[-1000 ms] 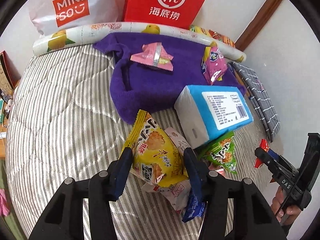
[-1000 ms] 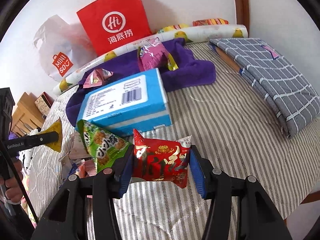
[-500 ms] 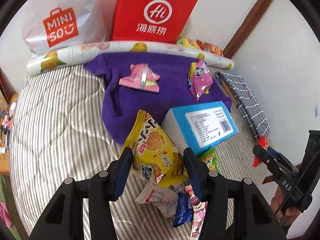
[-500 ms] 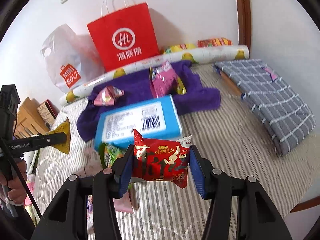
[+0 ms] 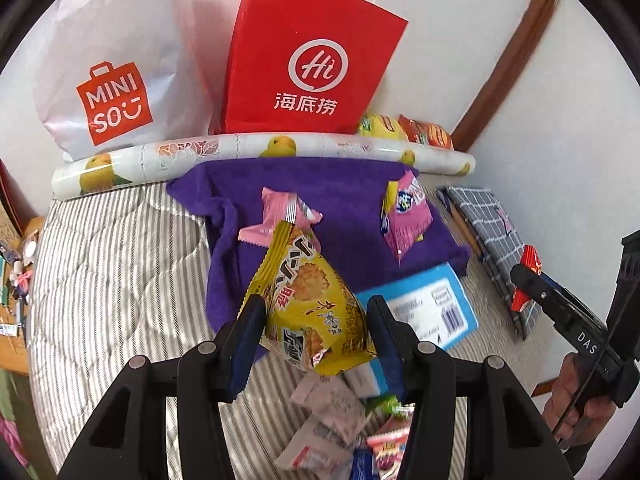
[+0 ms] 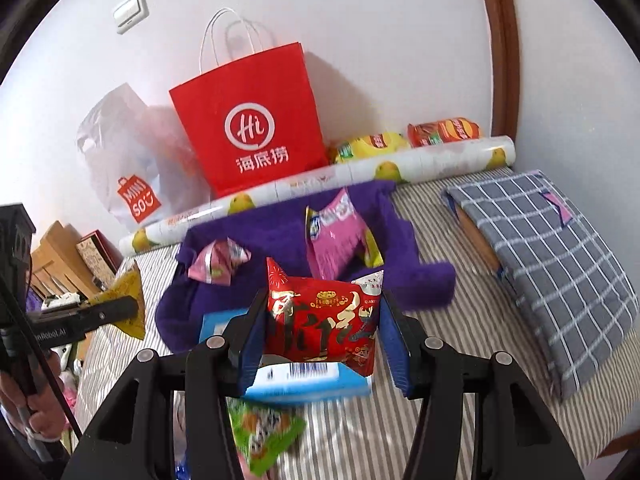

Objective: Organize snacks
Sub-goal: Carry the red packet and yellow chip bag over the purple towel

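Both grippers are clamped on snacks held above the striped bed (image 5: pixel 112 280): the left gripper (image 5: pixel 316 328) squeezes a puffy yellow cracker packet (image 5: pixel 312 304), the right gripper (image 6: pixel 322 334) a red foil packet (image 6: pixel 324 326). Below them, a blue box (image 6: pixel 304 380) and loose wrappers (image 5: pixel 320 412) are partly hidden and blurred.

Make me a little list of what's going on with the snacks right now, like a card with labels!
left gripper: shut on yellow snack bag, held in the air
right gripper: shut on red snack packet, held in the air
purple towel: two pink snack packs lie on it
blue box: on the striped bed, beside the towel
behind: red paper bag, white Miniso bag
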`<state>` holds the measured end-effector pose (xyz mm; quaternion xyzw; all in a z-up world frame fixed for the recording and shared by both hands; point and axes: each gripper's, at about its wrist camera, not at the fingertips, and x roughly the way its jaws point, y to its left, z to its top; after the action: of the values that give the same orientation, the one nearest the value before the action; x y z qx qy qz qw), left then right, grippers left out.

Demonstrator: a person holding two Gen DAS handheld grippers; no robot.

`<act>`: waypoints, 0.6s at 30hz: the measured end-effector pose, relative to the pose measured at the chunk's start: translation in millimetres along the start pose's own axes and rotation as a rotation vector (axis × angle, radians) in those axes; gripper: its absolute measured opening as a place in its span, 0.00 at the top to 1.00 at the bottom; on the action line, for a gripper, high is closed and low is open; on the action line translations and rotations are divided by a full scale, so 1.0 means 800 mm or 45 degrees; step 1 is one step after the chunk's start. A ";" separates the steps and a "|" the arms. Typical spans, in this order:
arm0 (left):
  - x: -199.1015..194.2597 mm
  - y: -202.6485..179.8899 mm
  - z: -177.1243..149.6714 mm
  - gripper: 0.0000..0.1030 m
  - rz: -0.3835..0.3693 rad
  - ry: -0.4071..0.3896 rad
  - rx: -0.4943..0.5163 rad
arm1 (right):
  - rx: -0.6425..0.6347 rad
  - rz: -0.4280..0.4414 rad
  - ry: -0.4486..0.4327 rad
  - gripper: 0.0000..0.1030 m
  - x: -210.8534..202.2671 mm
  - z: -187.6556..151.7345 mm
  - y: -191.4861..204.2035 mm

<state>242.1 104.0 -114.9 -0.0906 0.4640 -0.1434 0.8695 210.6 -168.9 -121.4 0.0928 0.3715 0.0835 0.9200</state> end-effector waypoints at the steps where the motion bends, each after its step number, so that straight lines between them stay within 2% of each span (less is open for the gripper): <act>1: 0.005 0.002 0.005 0.51 -0.002 -0.002 -0.011 | -0.002 0.004 -0.001 0.49 0.005 0.007 -0.001; 9: 0.036 0.015 0.027 0.51 0.014 0.001 -0.085 | -0.025 0.026 0.009 0.49 0.051 0.040 -0.007; 18: 0.091 0.023 0.040 0.51 0.018 0.016 -0.156 | -0.027 0.093 0.102 0.49 0.120 0.065 -0.015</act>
<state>309.8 97.8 -159.2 -0.1395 0.4778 -0.1091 0.8604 316.3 -164.8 -151.8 0.0932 0.4037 0.1247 0.9016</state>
